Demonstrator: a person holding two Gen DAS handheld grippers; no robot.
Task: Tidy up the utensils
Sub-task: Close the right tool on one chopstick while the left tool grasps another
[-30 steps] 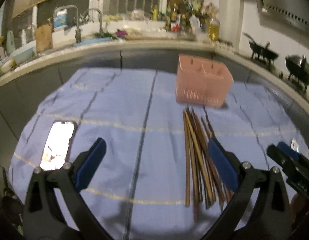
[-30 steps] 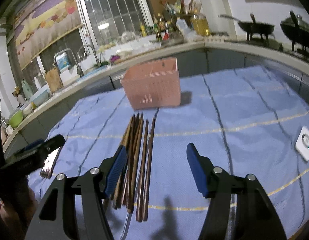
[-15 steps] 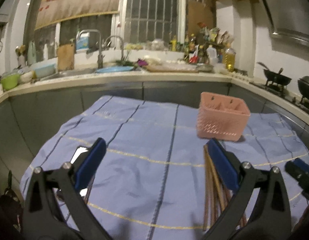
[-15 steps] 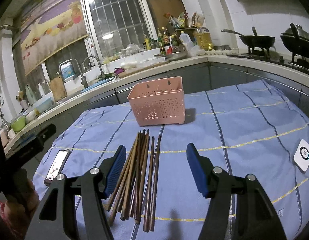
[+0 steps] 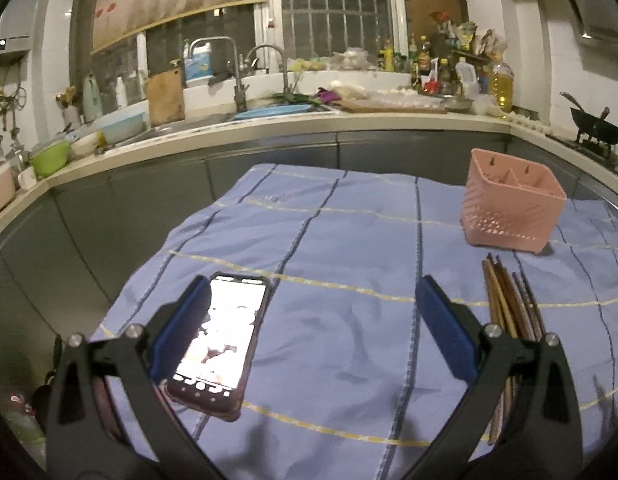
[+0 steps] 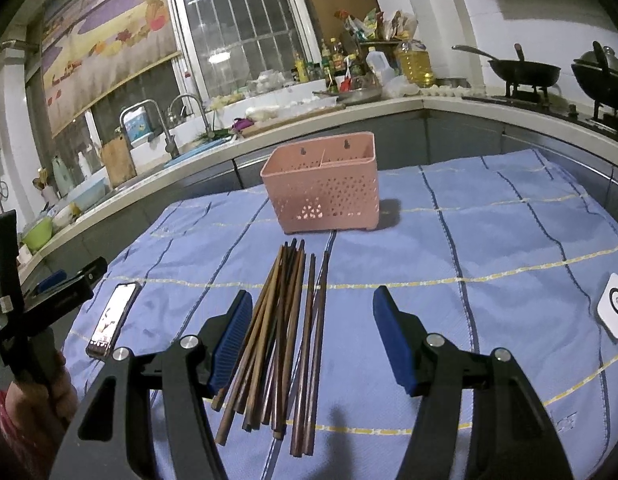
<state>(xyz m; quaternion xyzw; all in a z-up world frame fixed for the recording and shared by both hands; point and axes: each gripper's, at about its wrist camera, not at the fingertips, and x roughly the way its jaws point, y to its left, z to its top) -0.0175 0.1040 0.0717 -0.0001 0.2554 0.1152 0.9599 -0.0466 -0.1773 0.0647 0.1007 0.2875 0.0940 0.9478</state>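
A bundle of several brown chopsticks (image 6: 285, 328) lies on the blue cloth, ends toward a pink perforated basket (image 6: 323, 190) with two compartments. My right gripper (image 6: 313, 340) is open and empty, just above the near ends of the chopsticks, its left pad beside them. In the left wrist view the chopsticks (image 5: 509, 312) lie at the right, past the right finger, and the basket (image 5: 509, 210) stands far right. My left gripper (image 5: 313, 328) is open and empty over the cloth, left of the chopsticks.
A lit phone (image 5: 219, 340) lies on the cloth by my left gripper's left finger; it also shows in the right wrist view (image 6: 113, 314). A white round-dial device (image 6: 613, 306) sits at the cloth's right edge. Counter, sink and woks ring the table.
My left gripper has swung left and drawn back, so the phone now sits by its left finger and the chopsticks are at the right. My right gripper has lifted and tilted up slightly.
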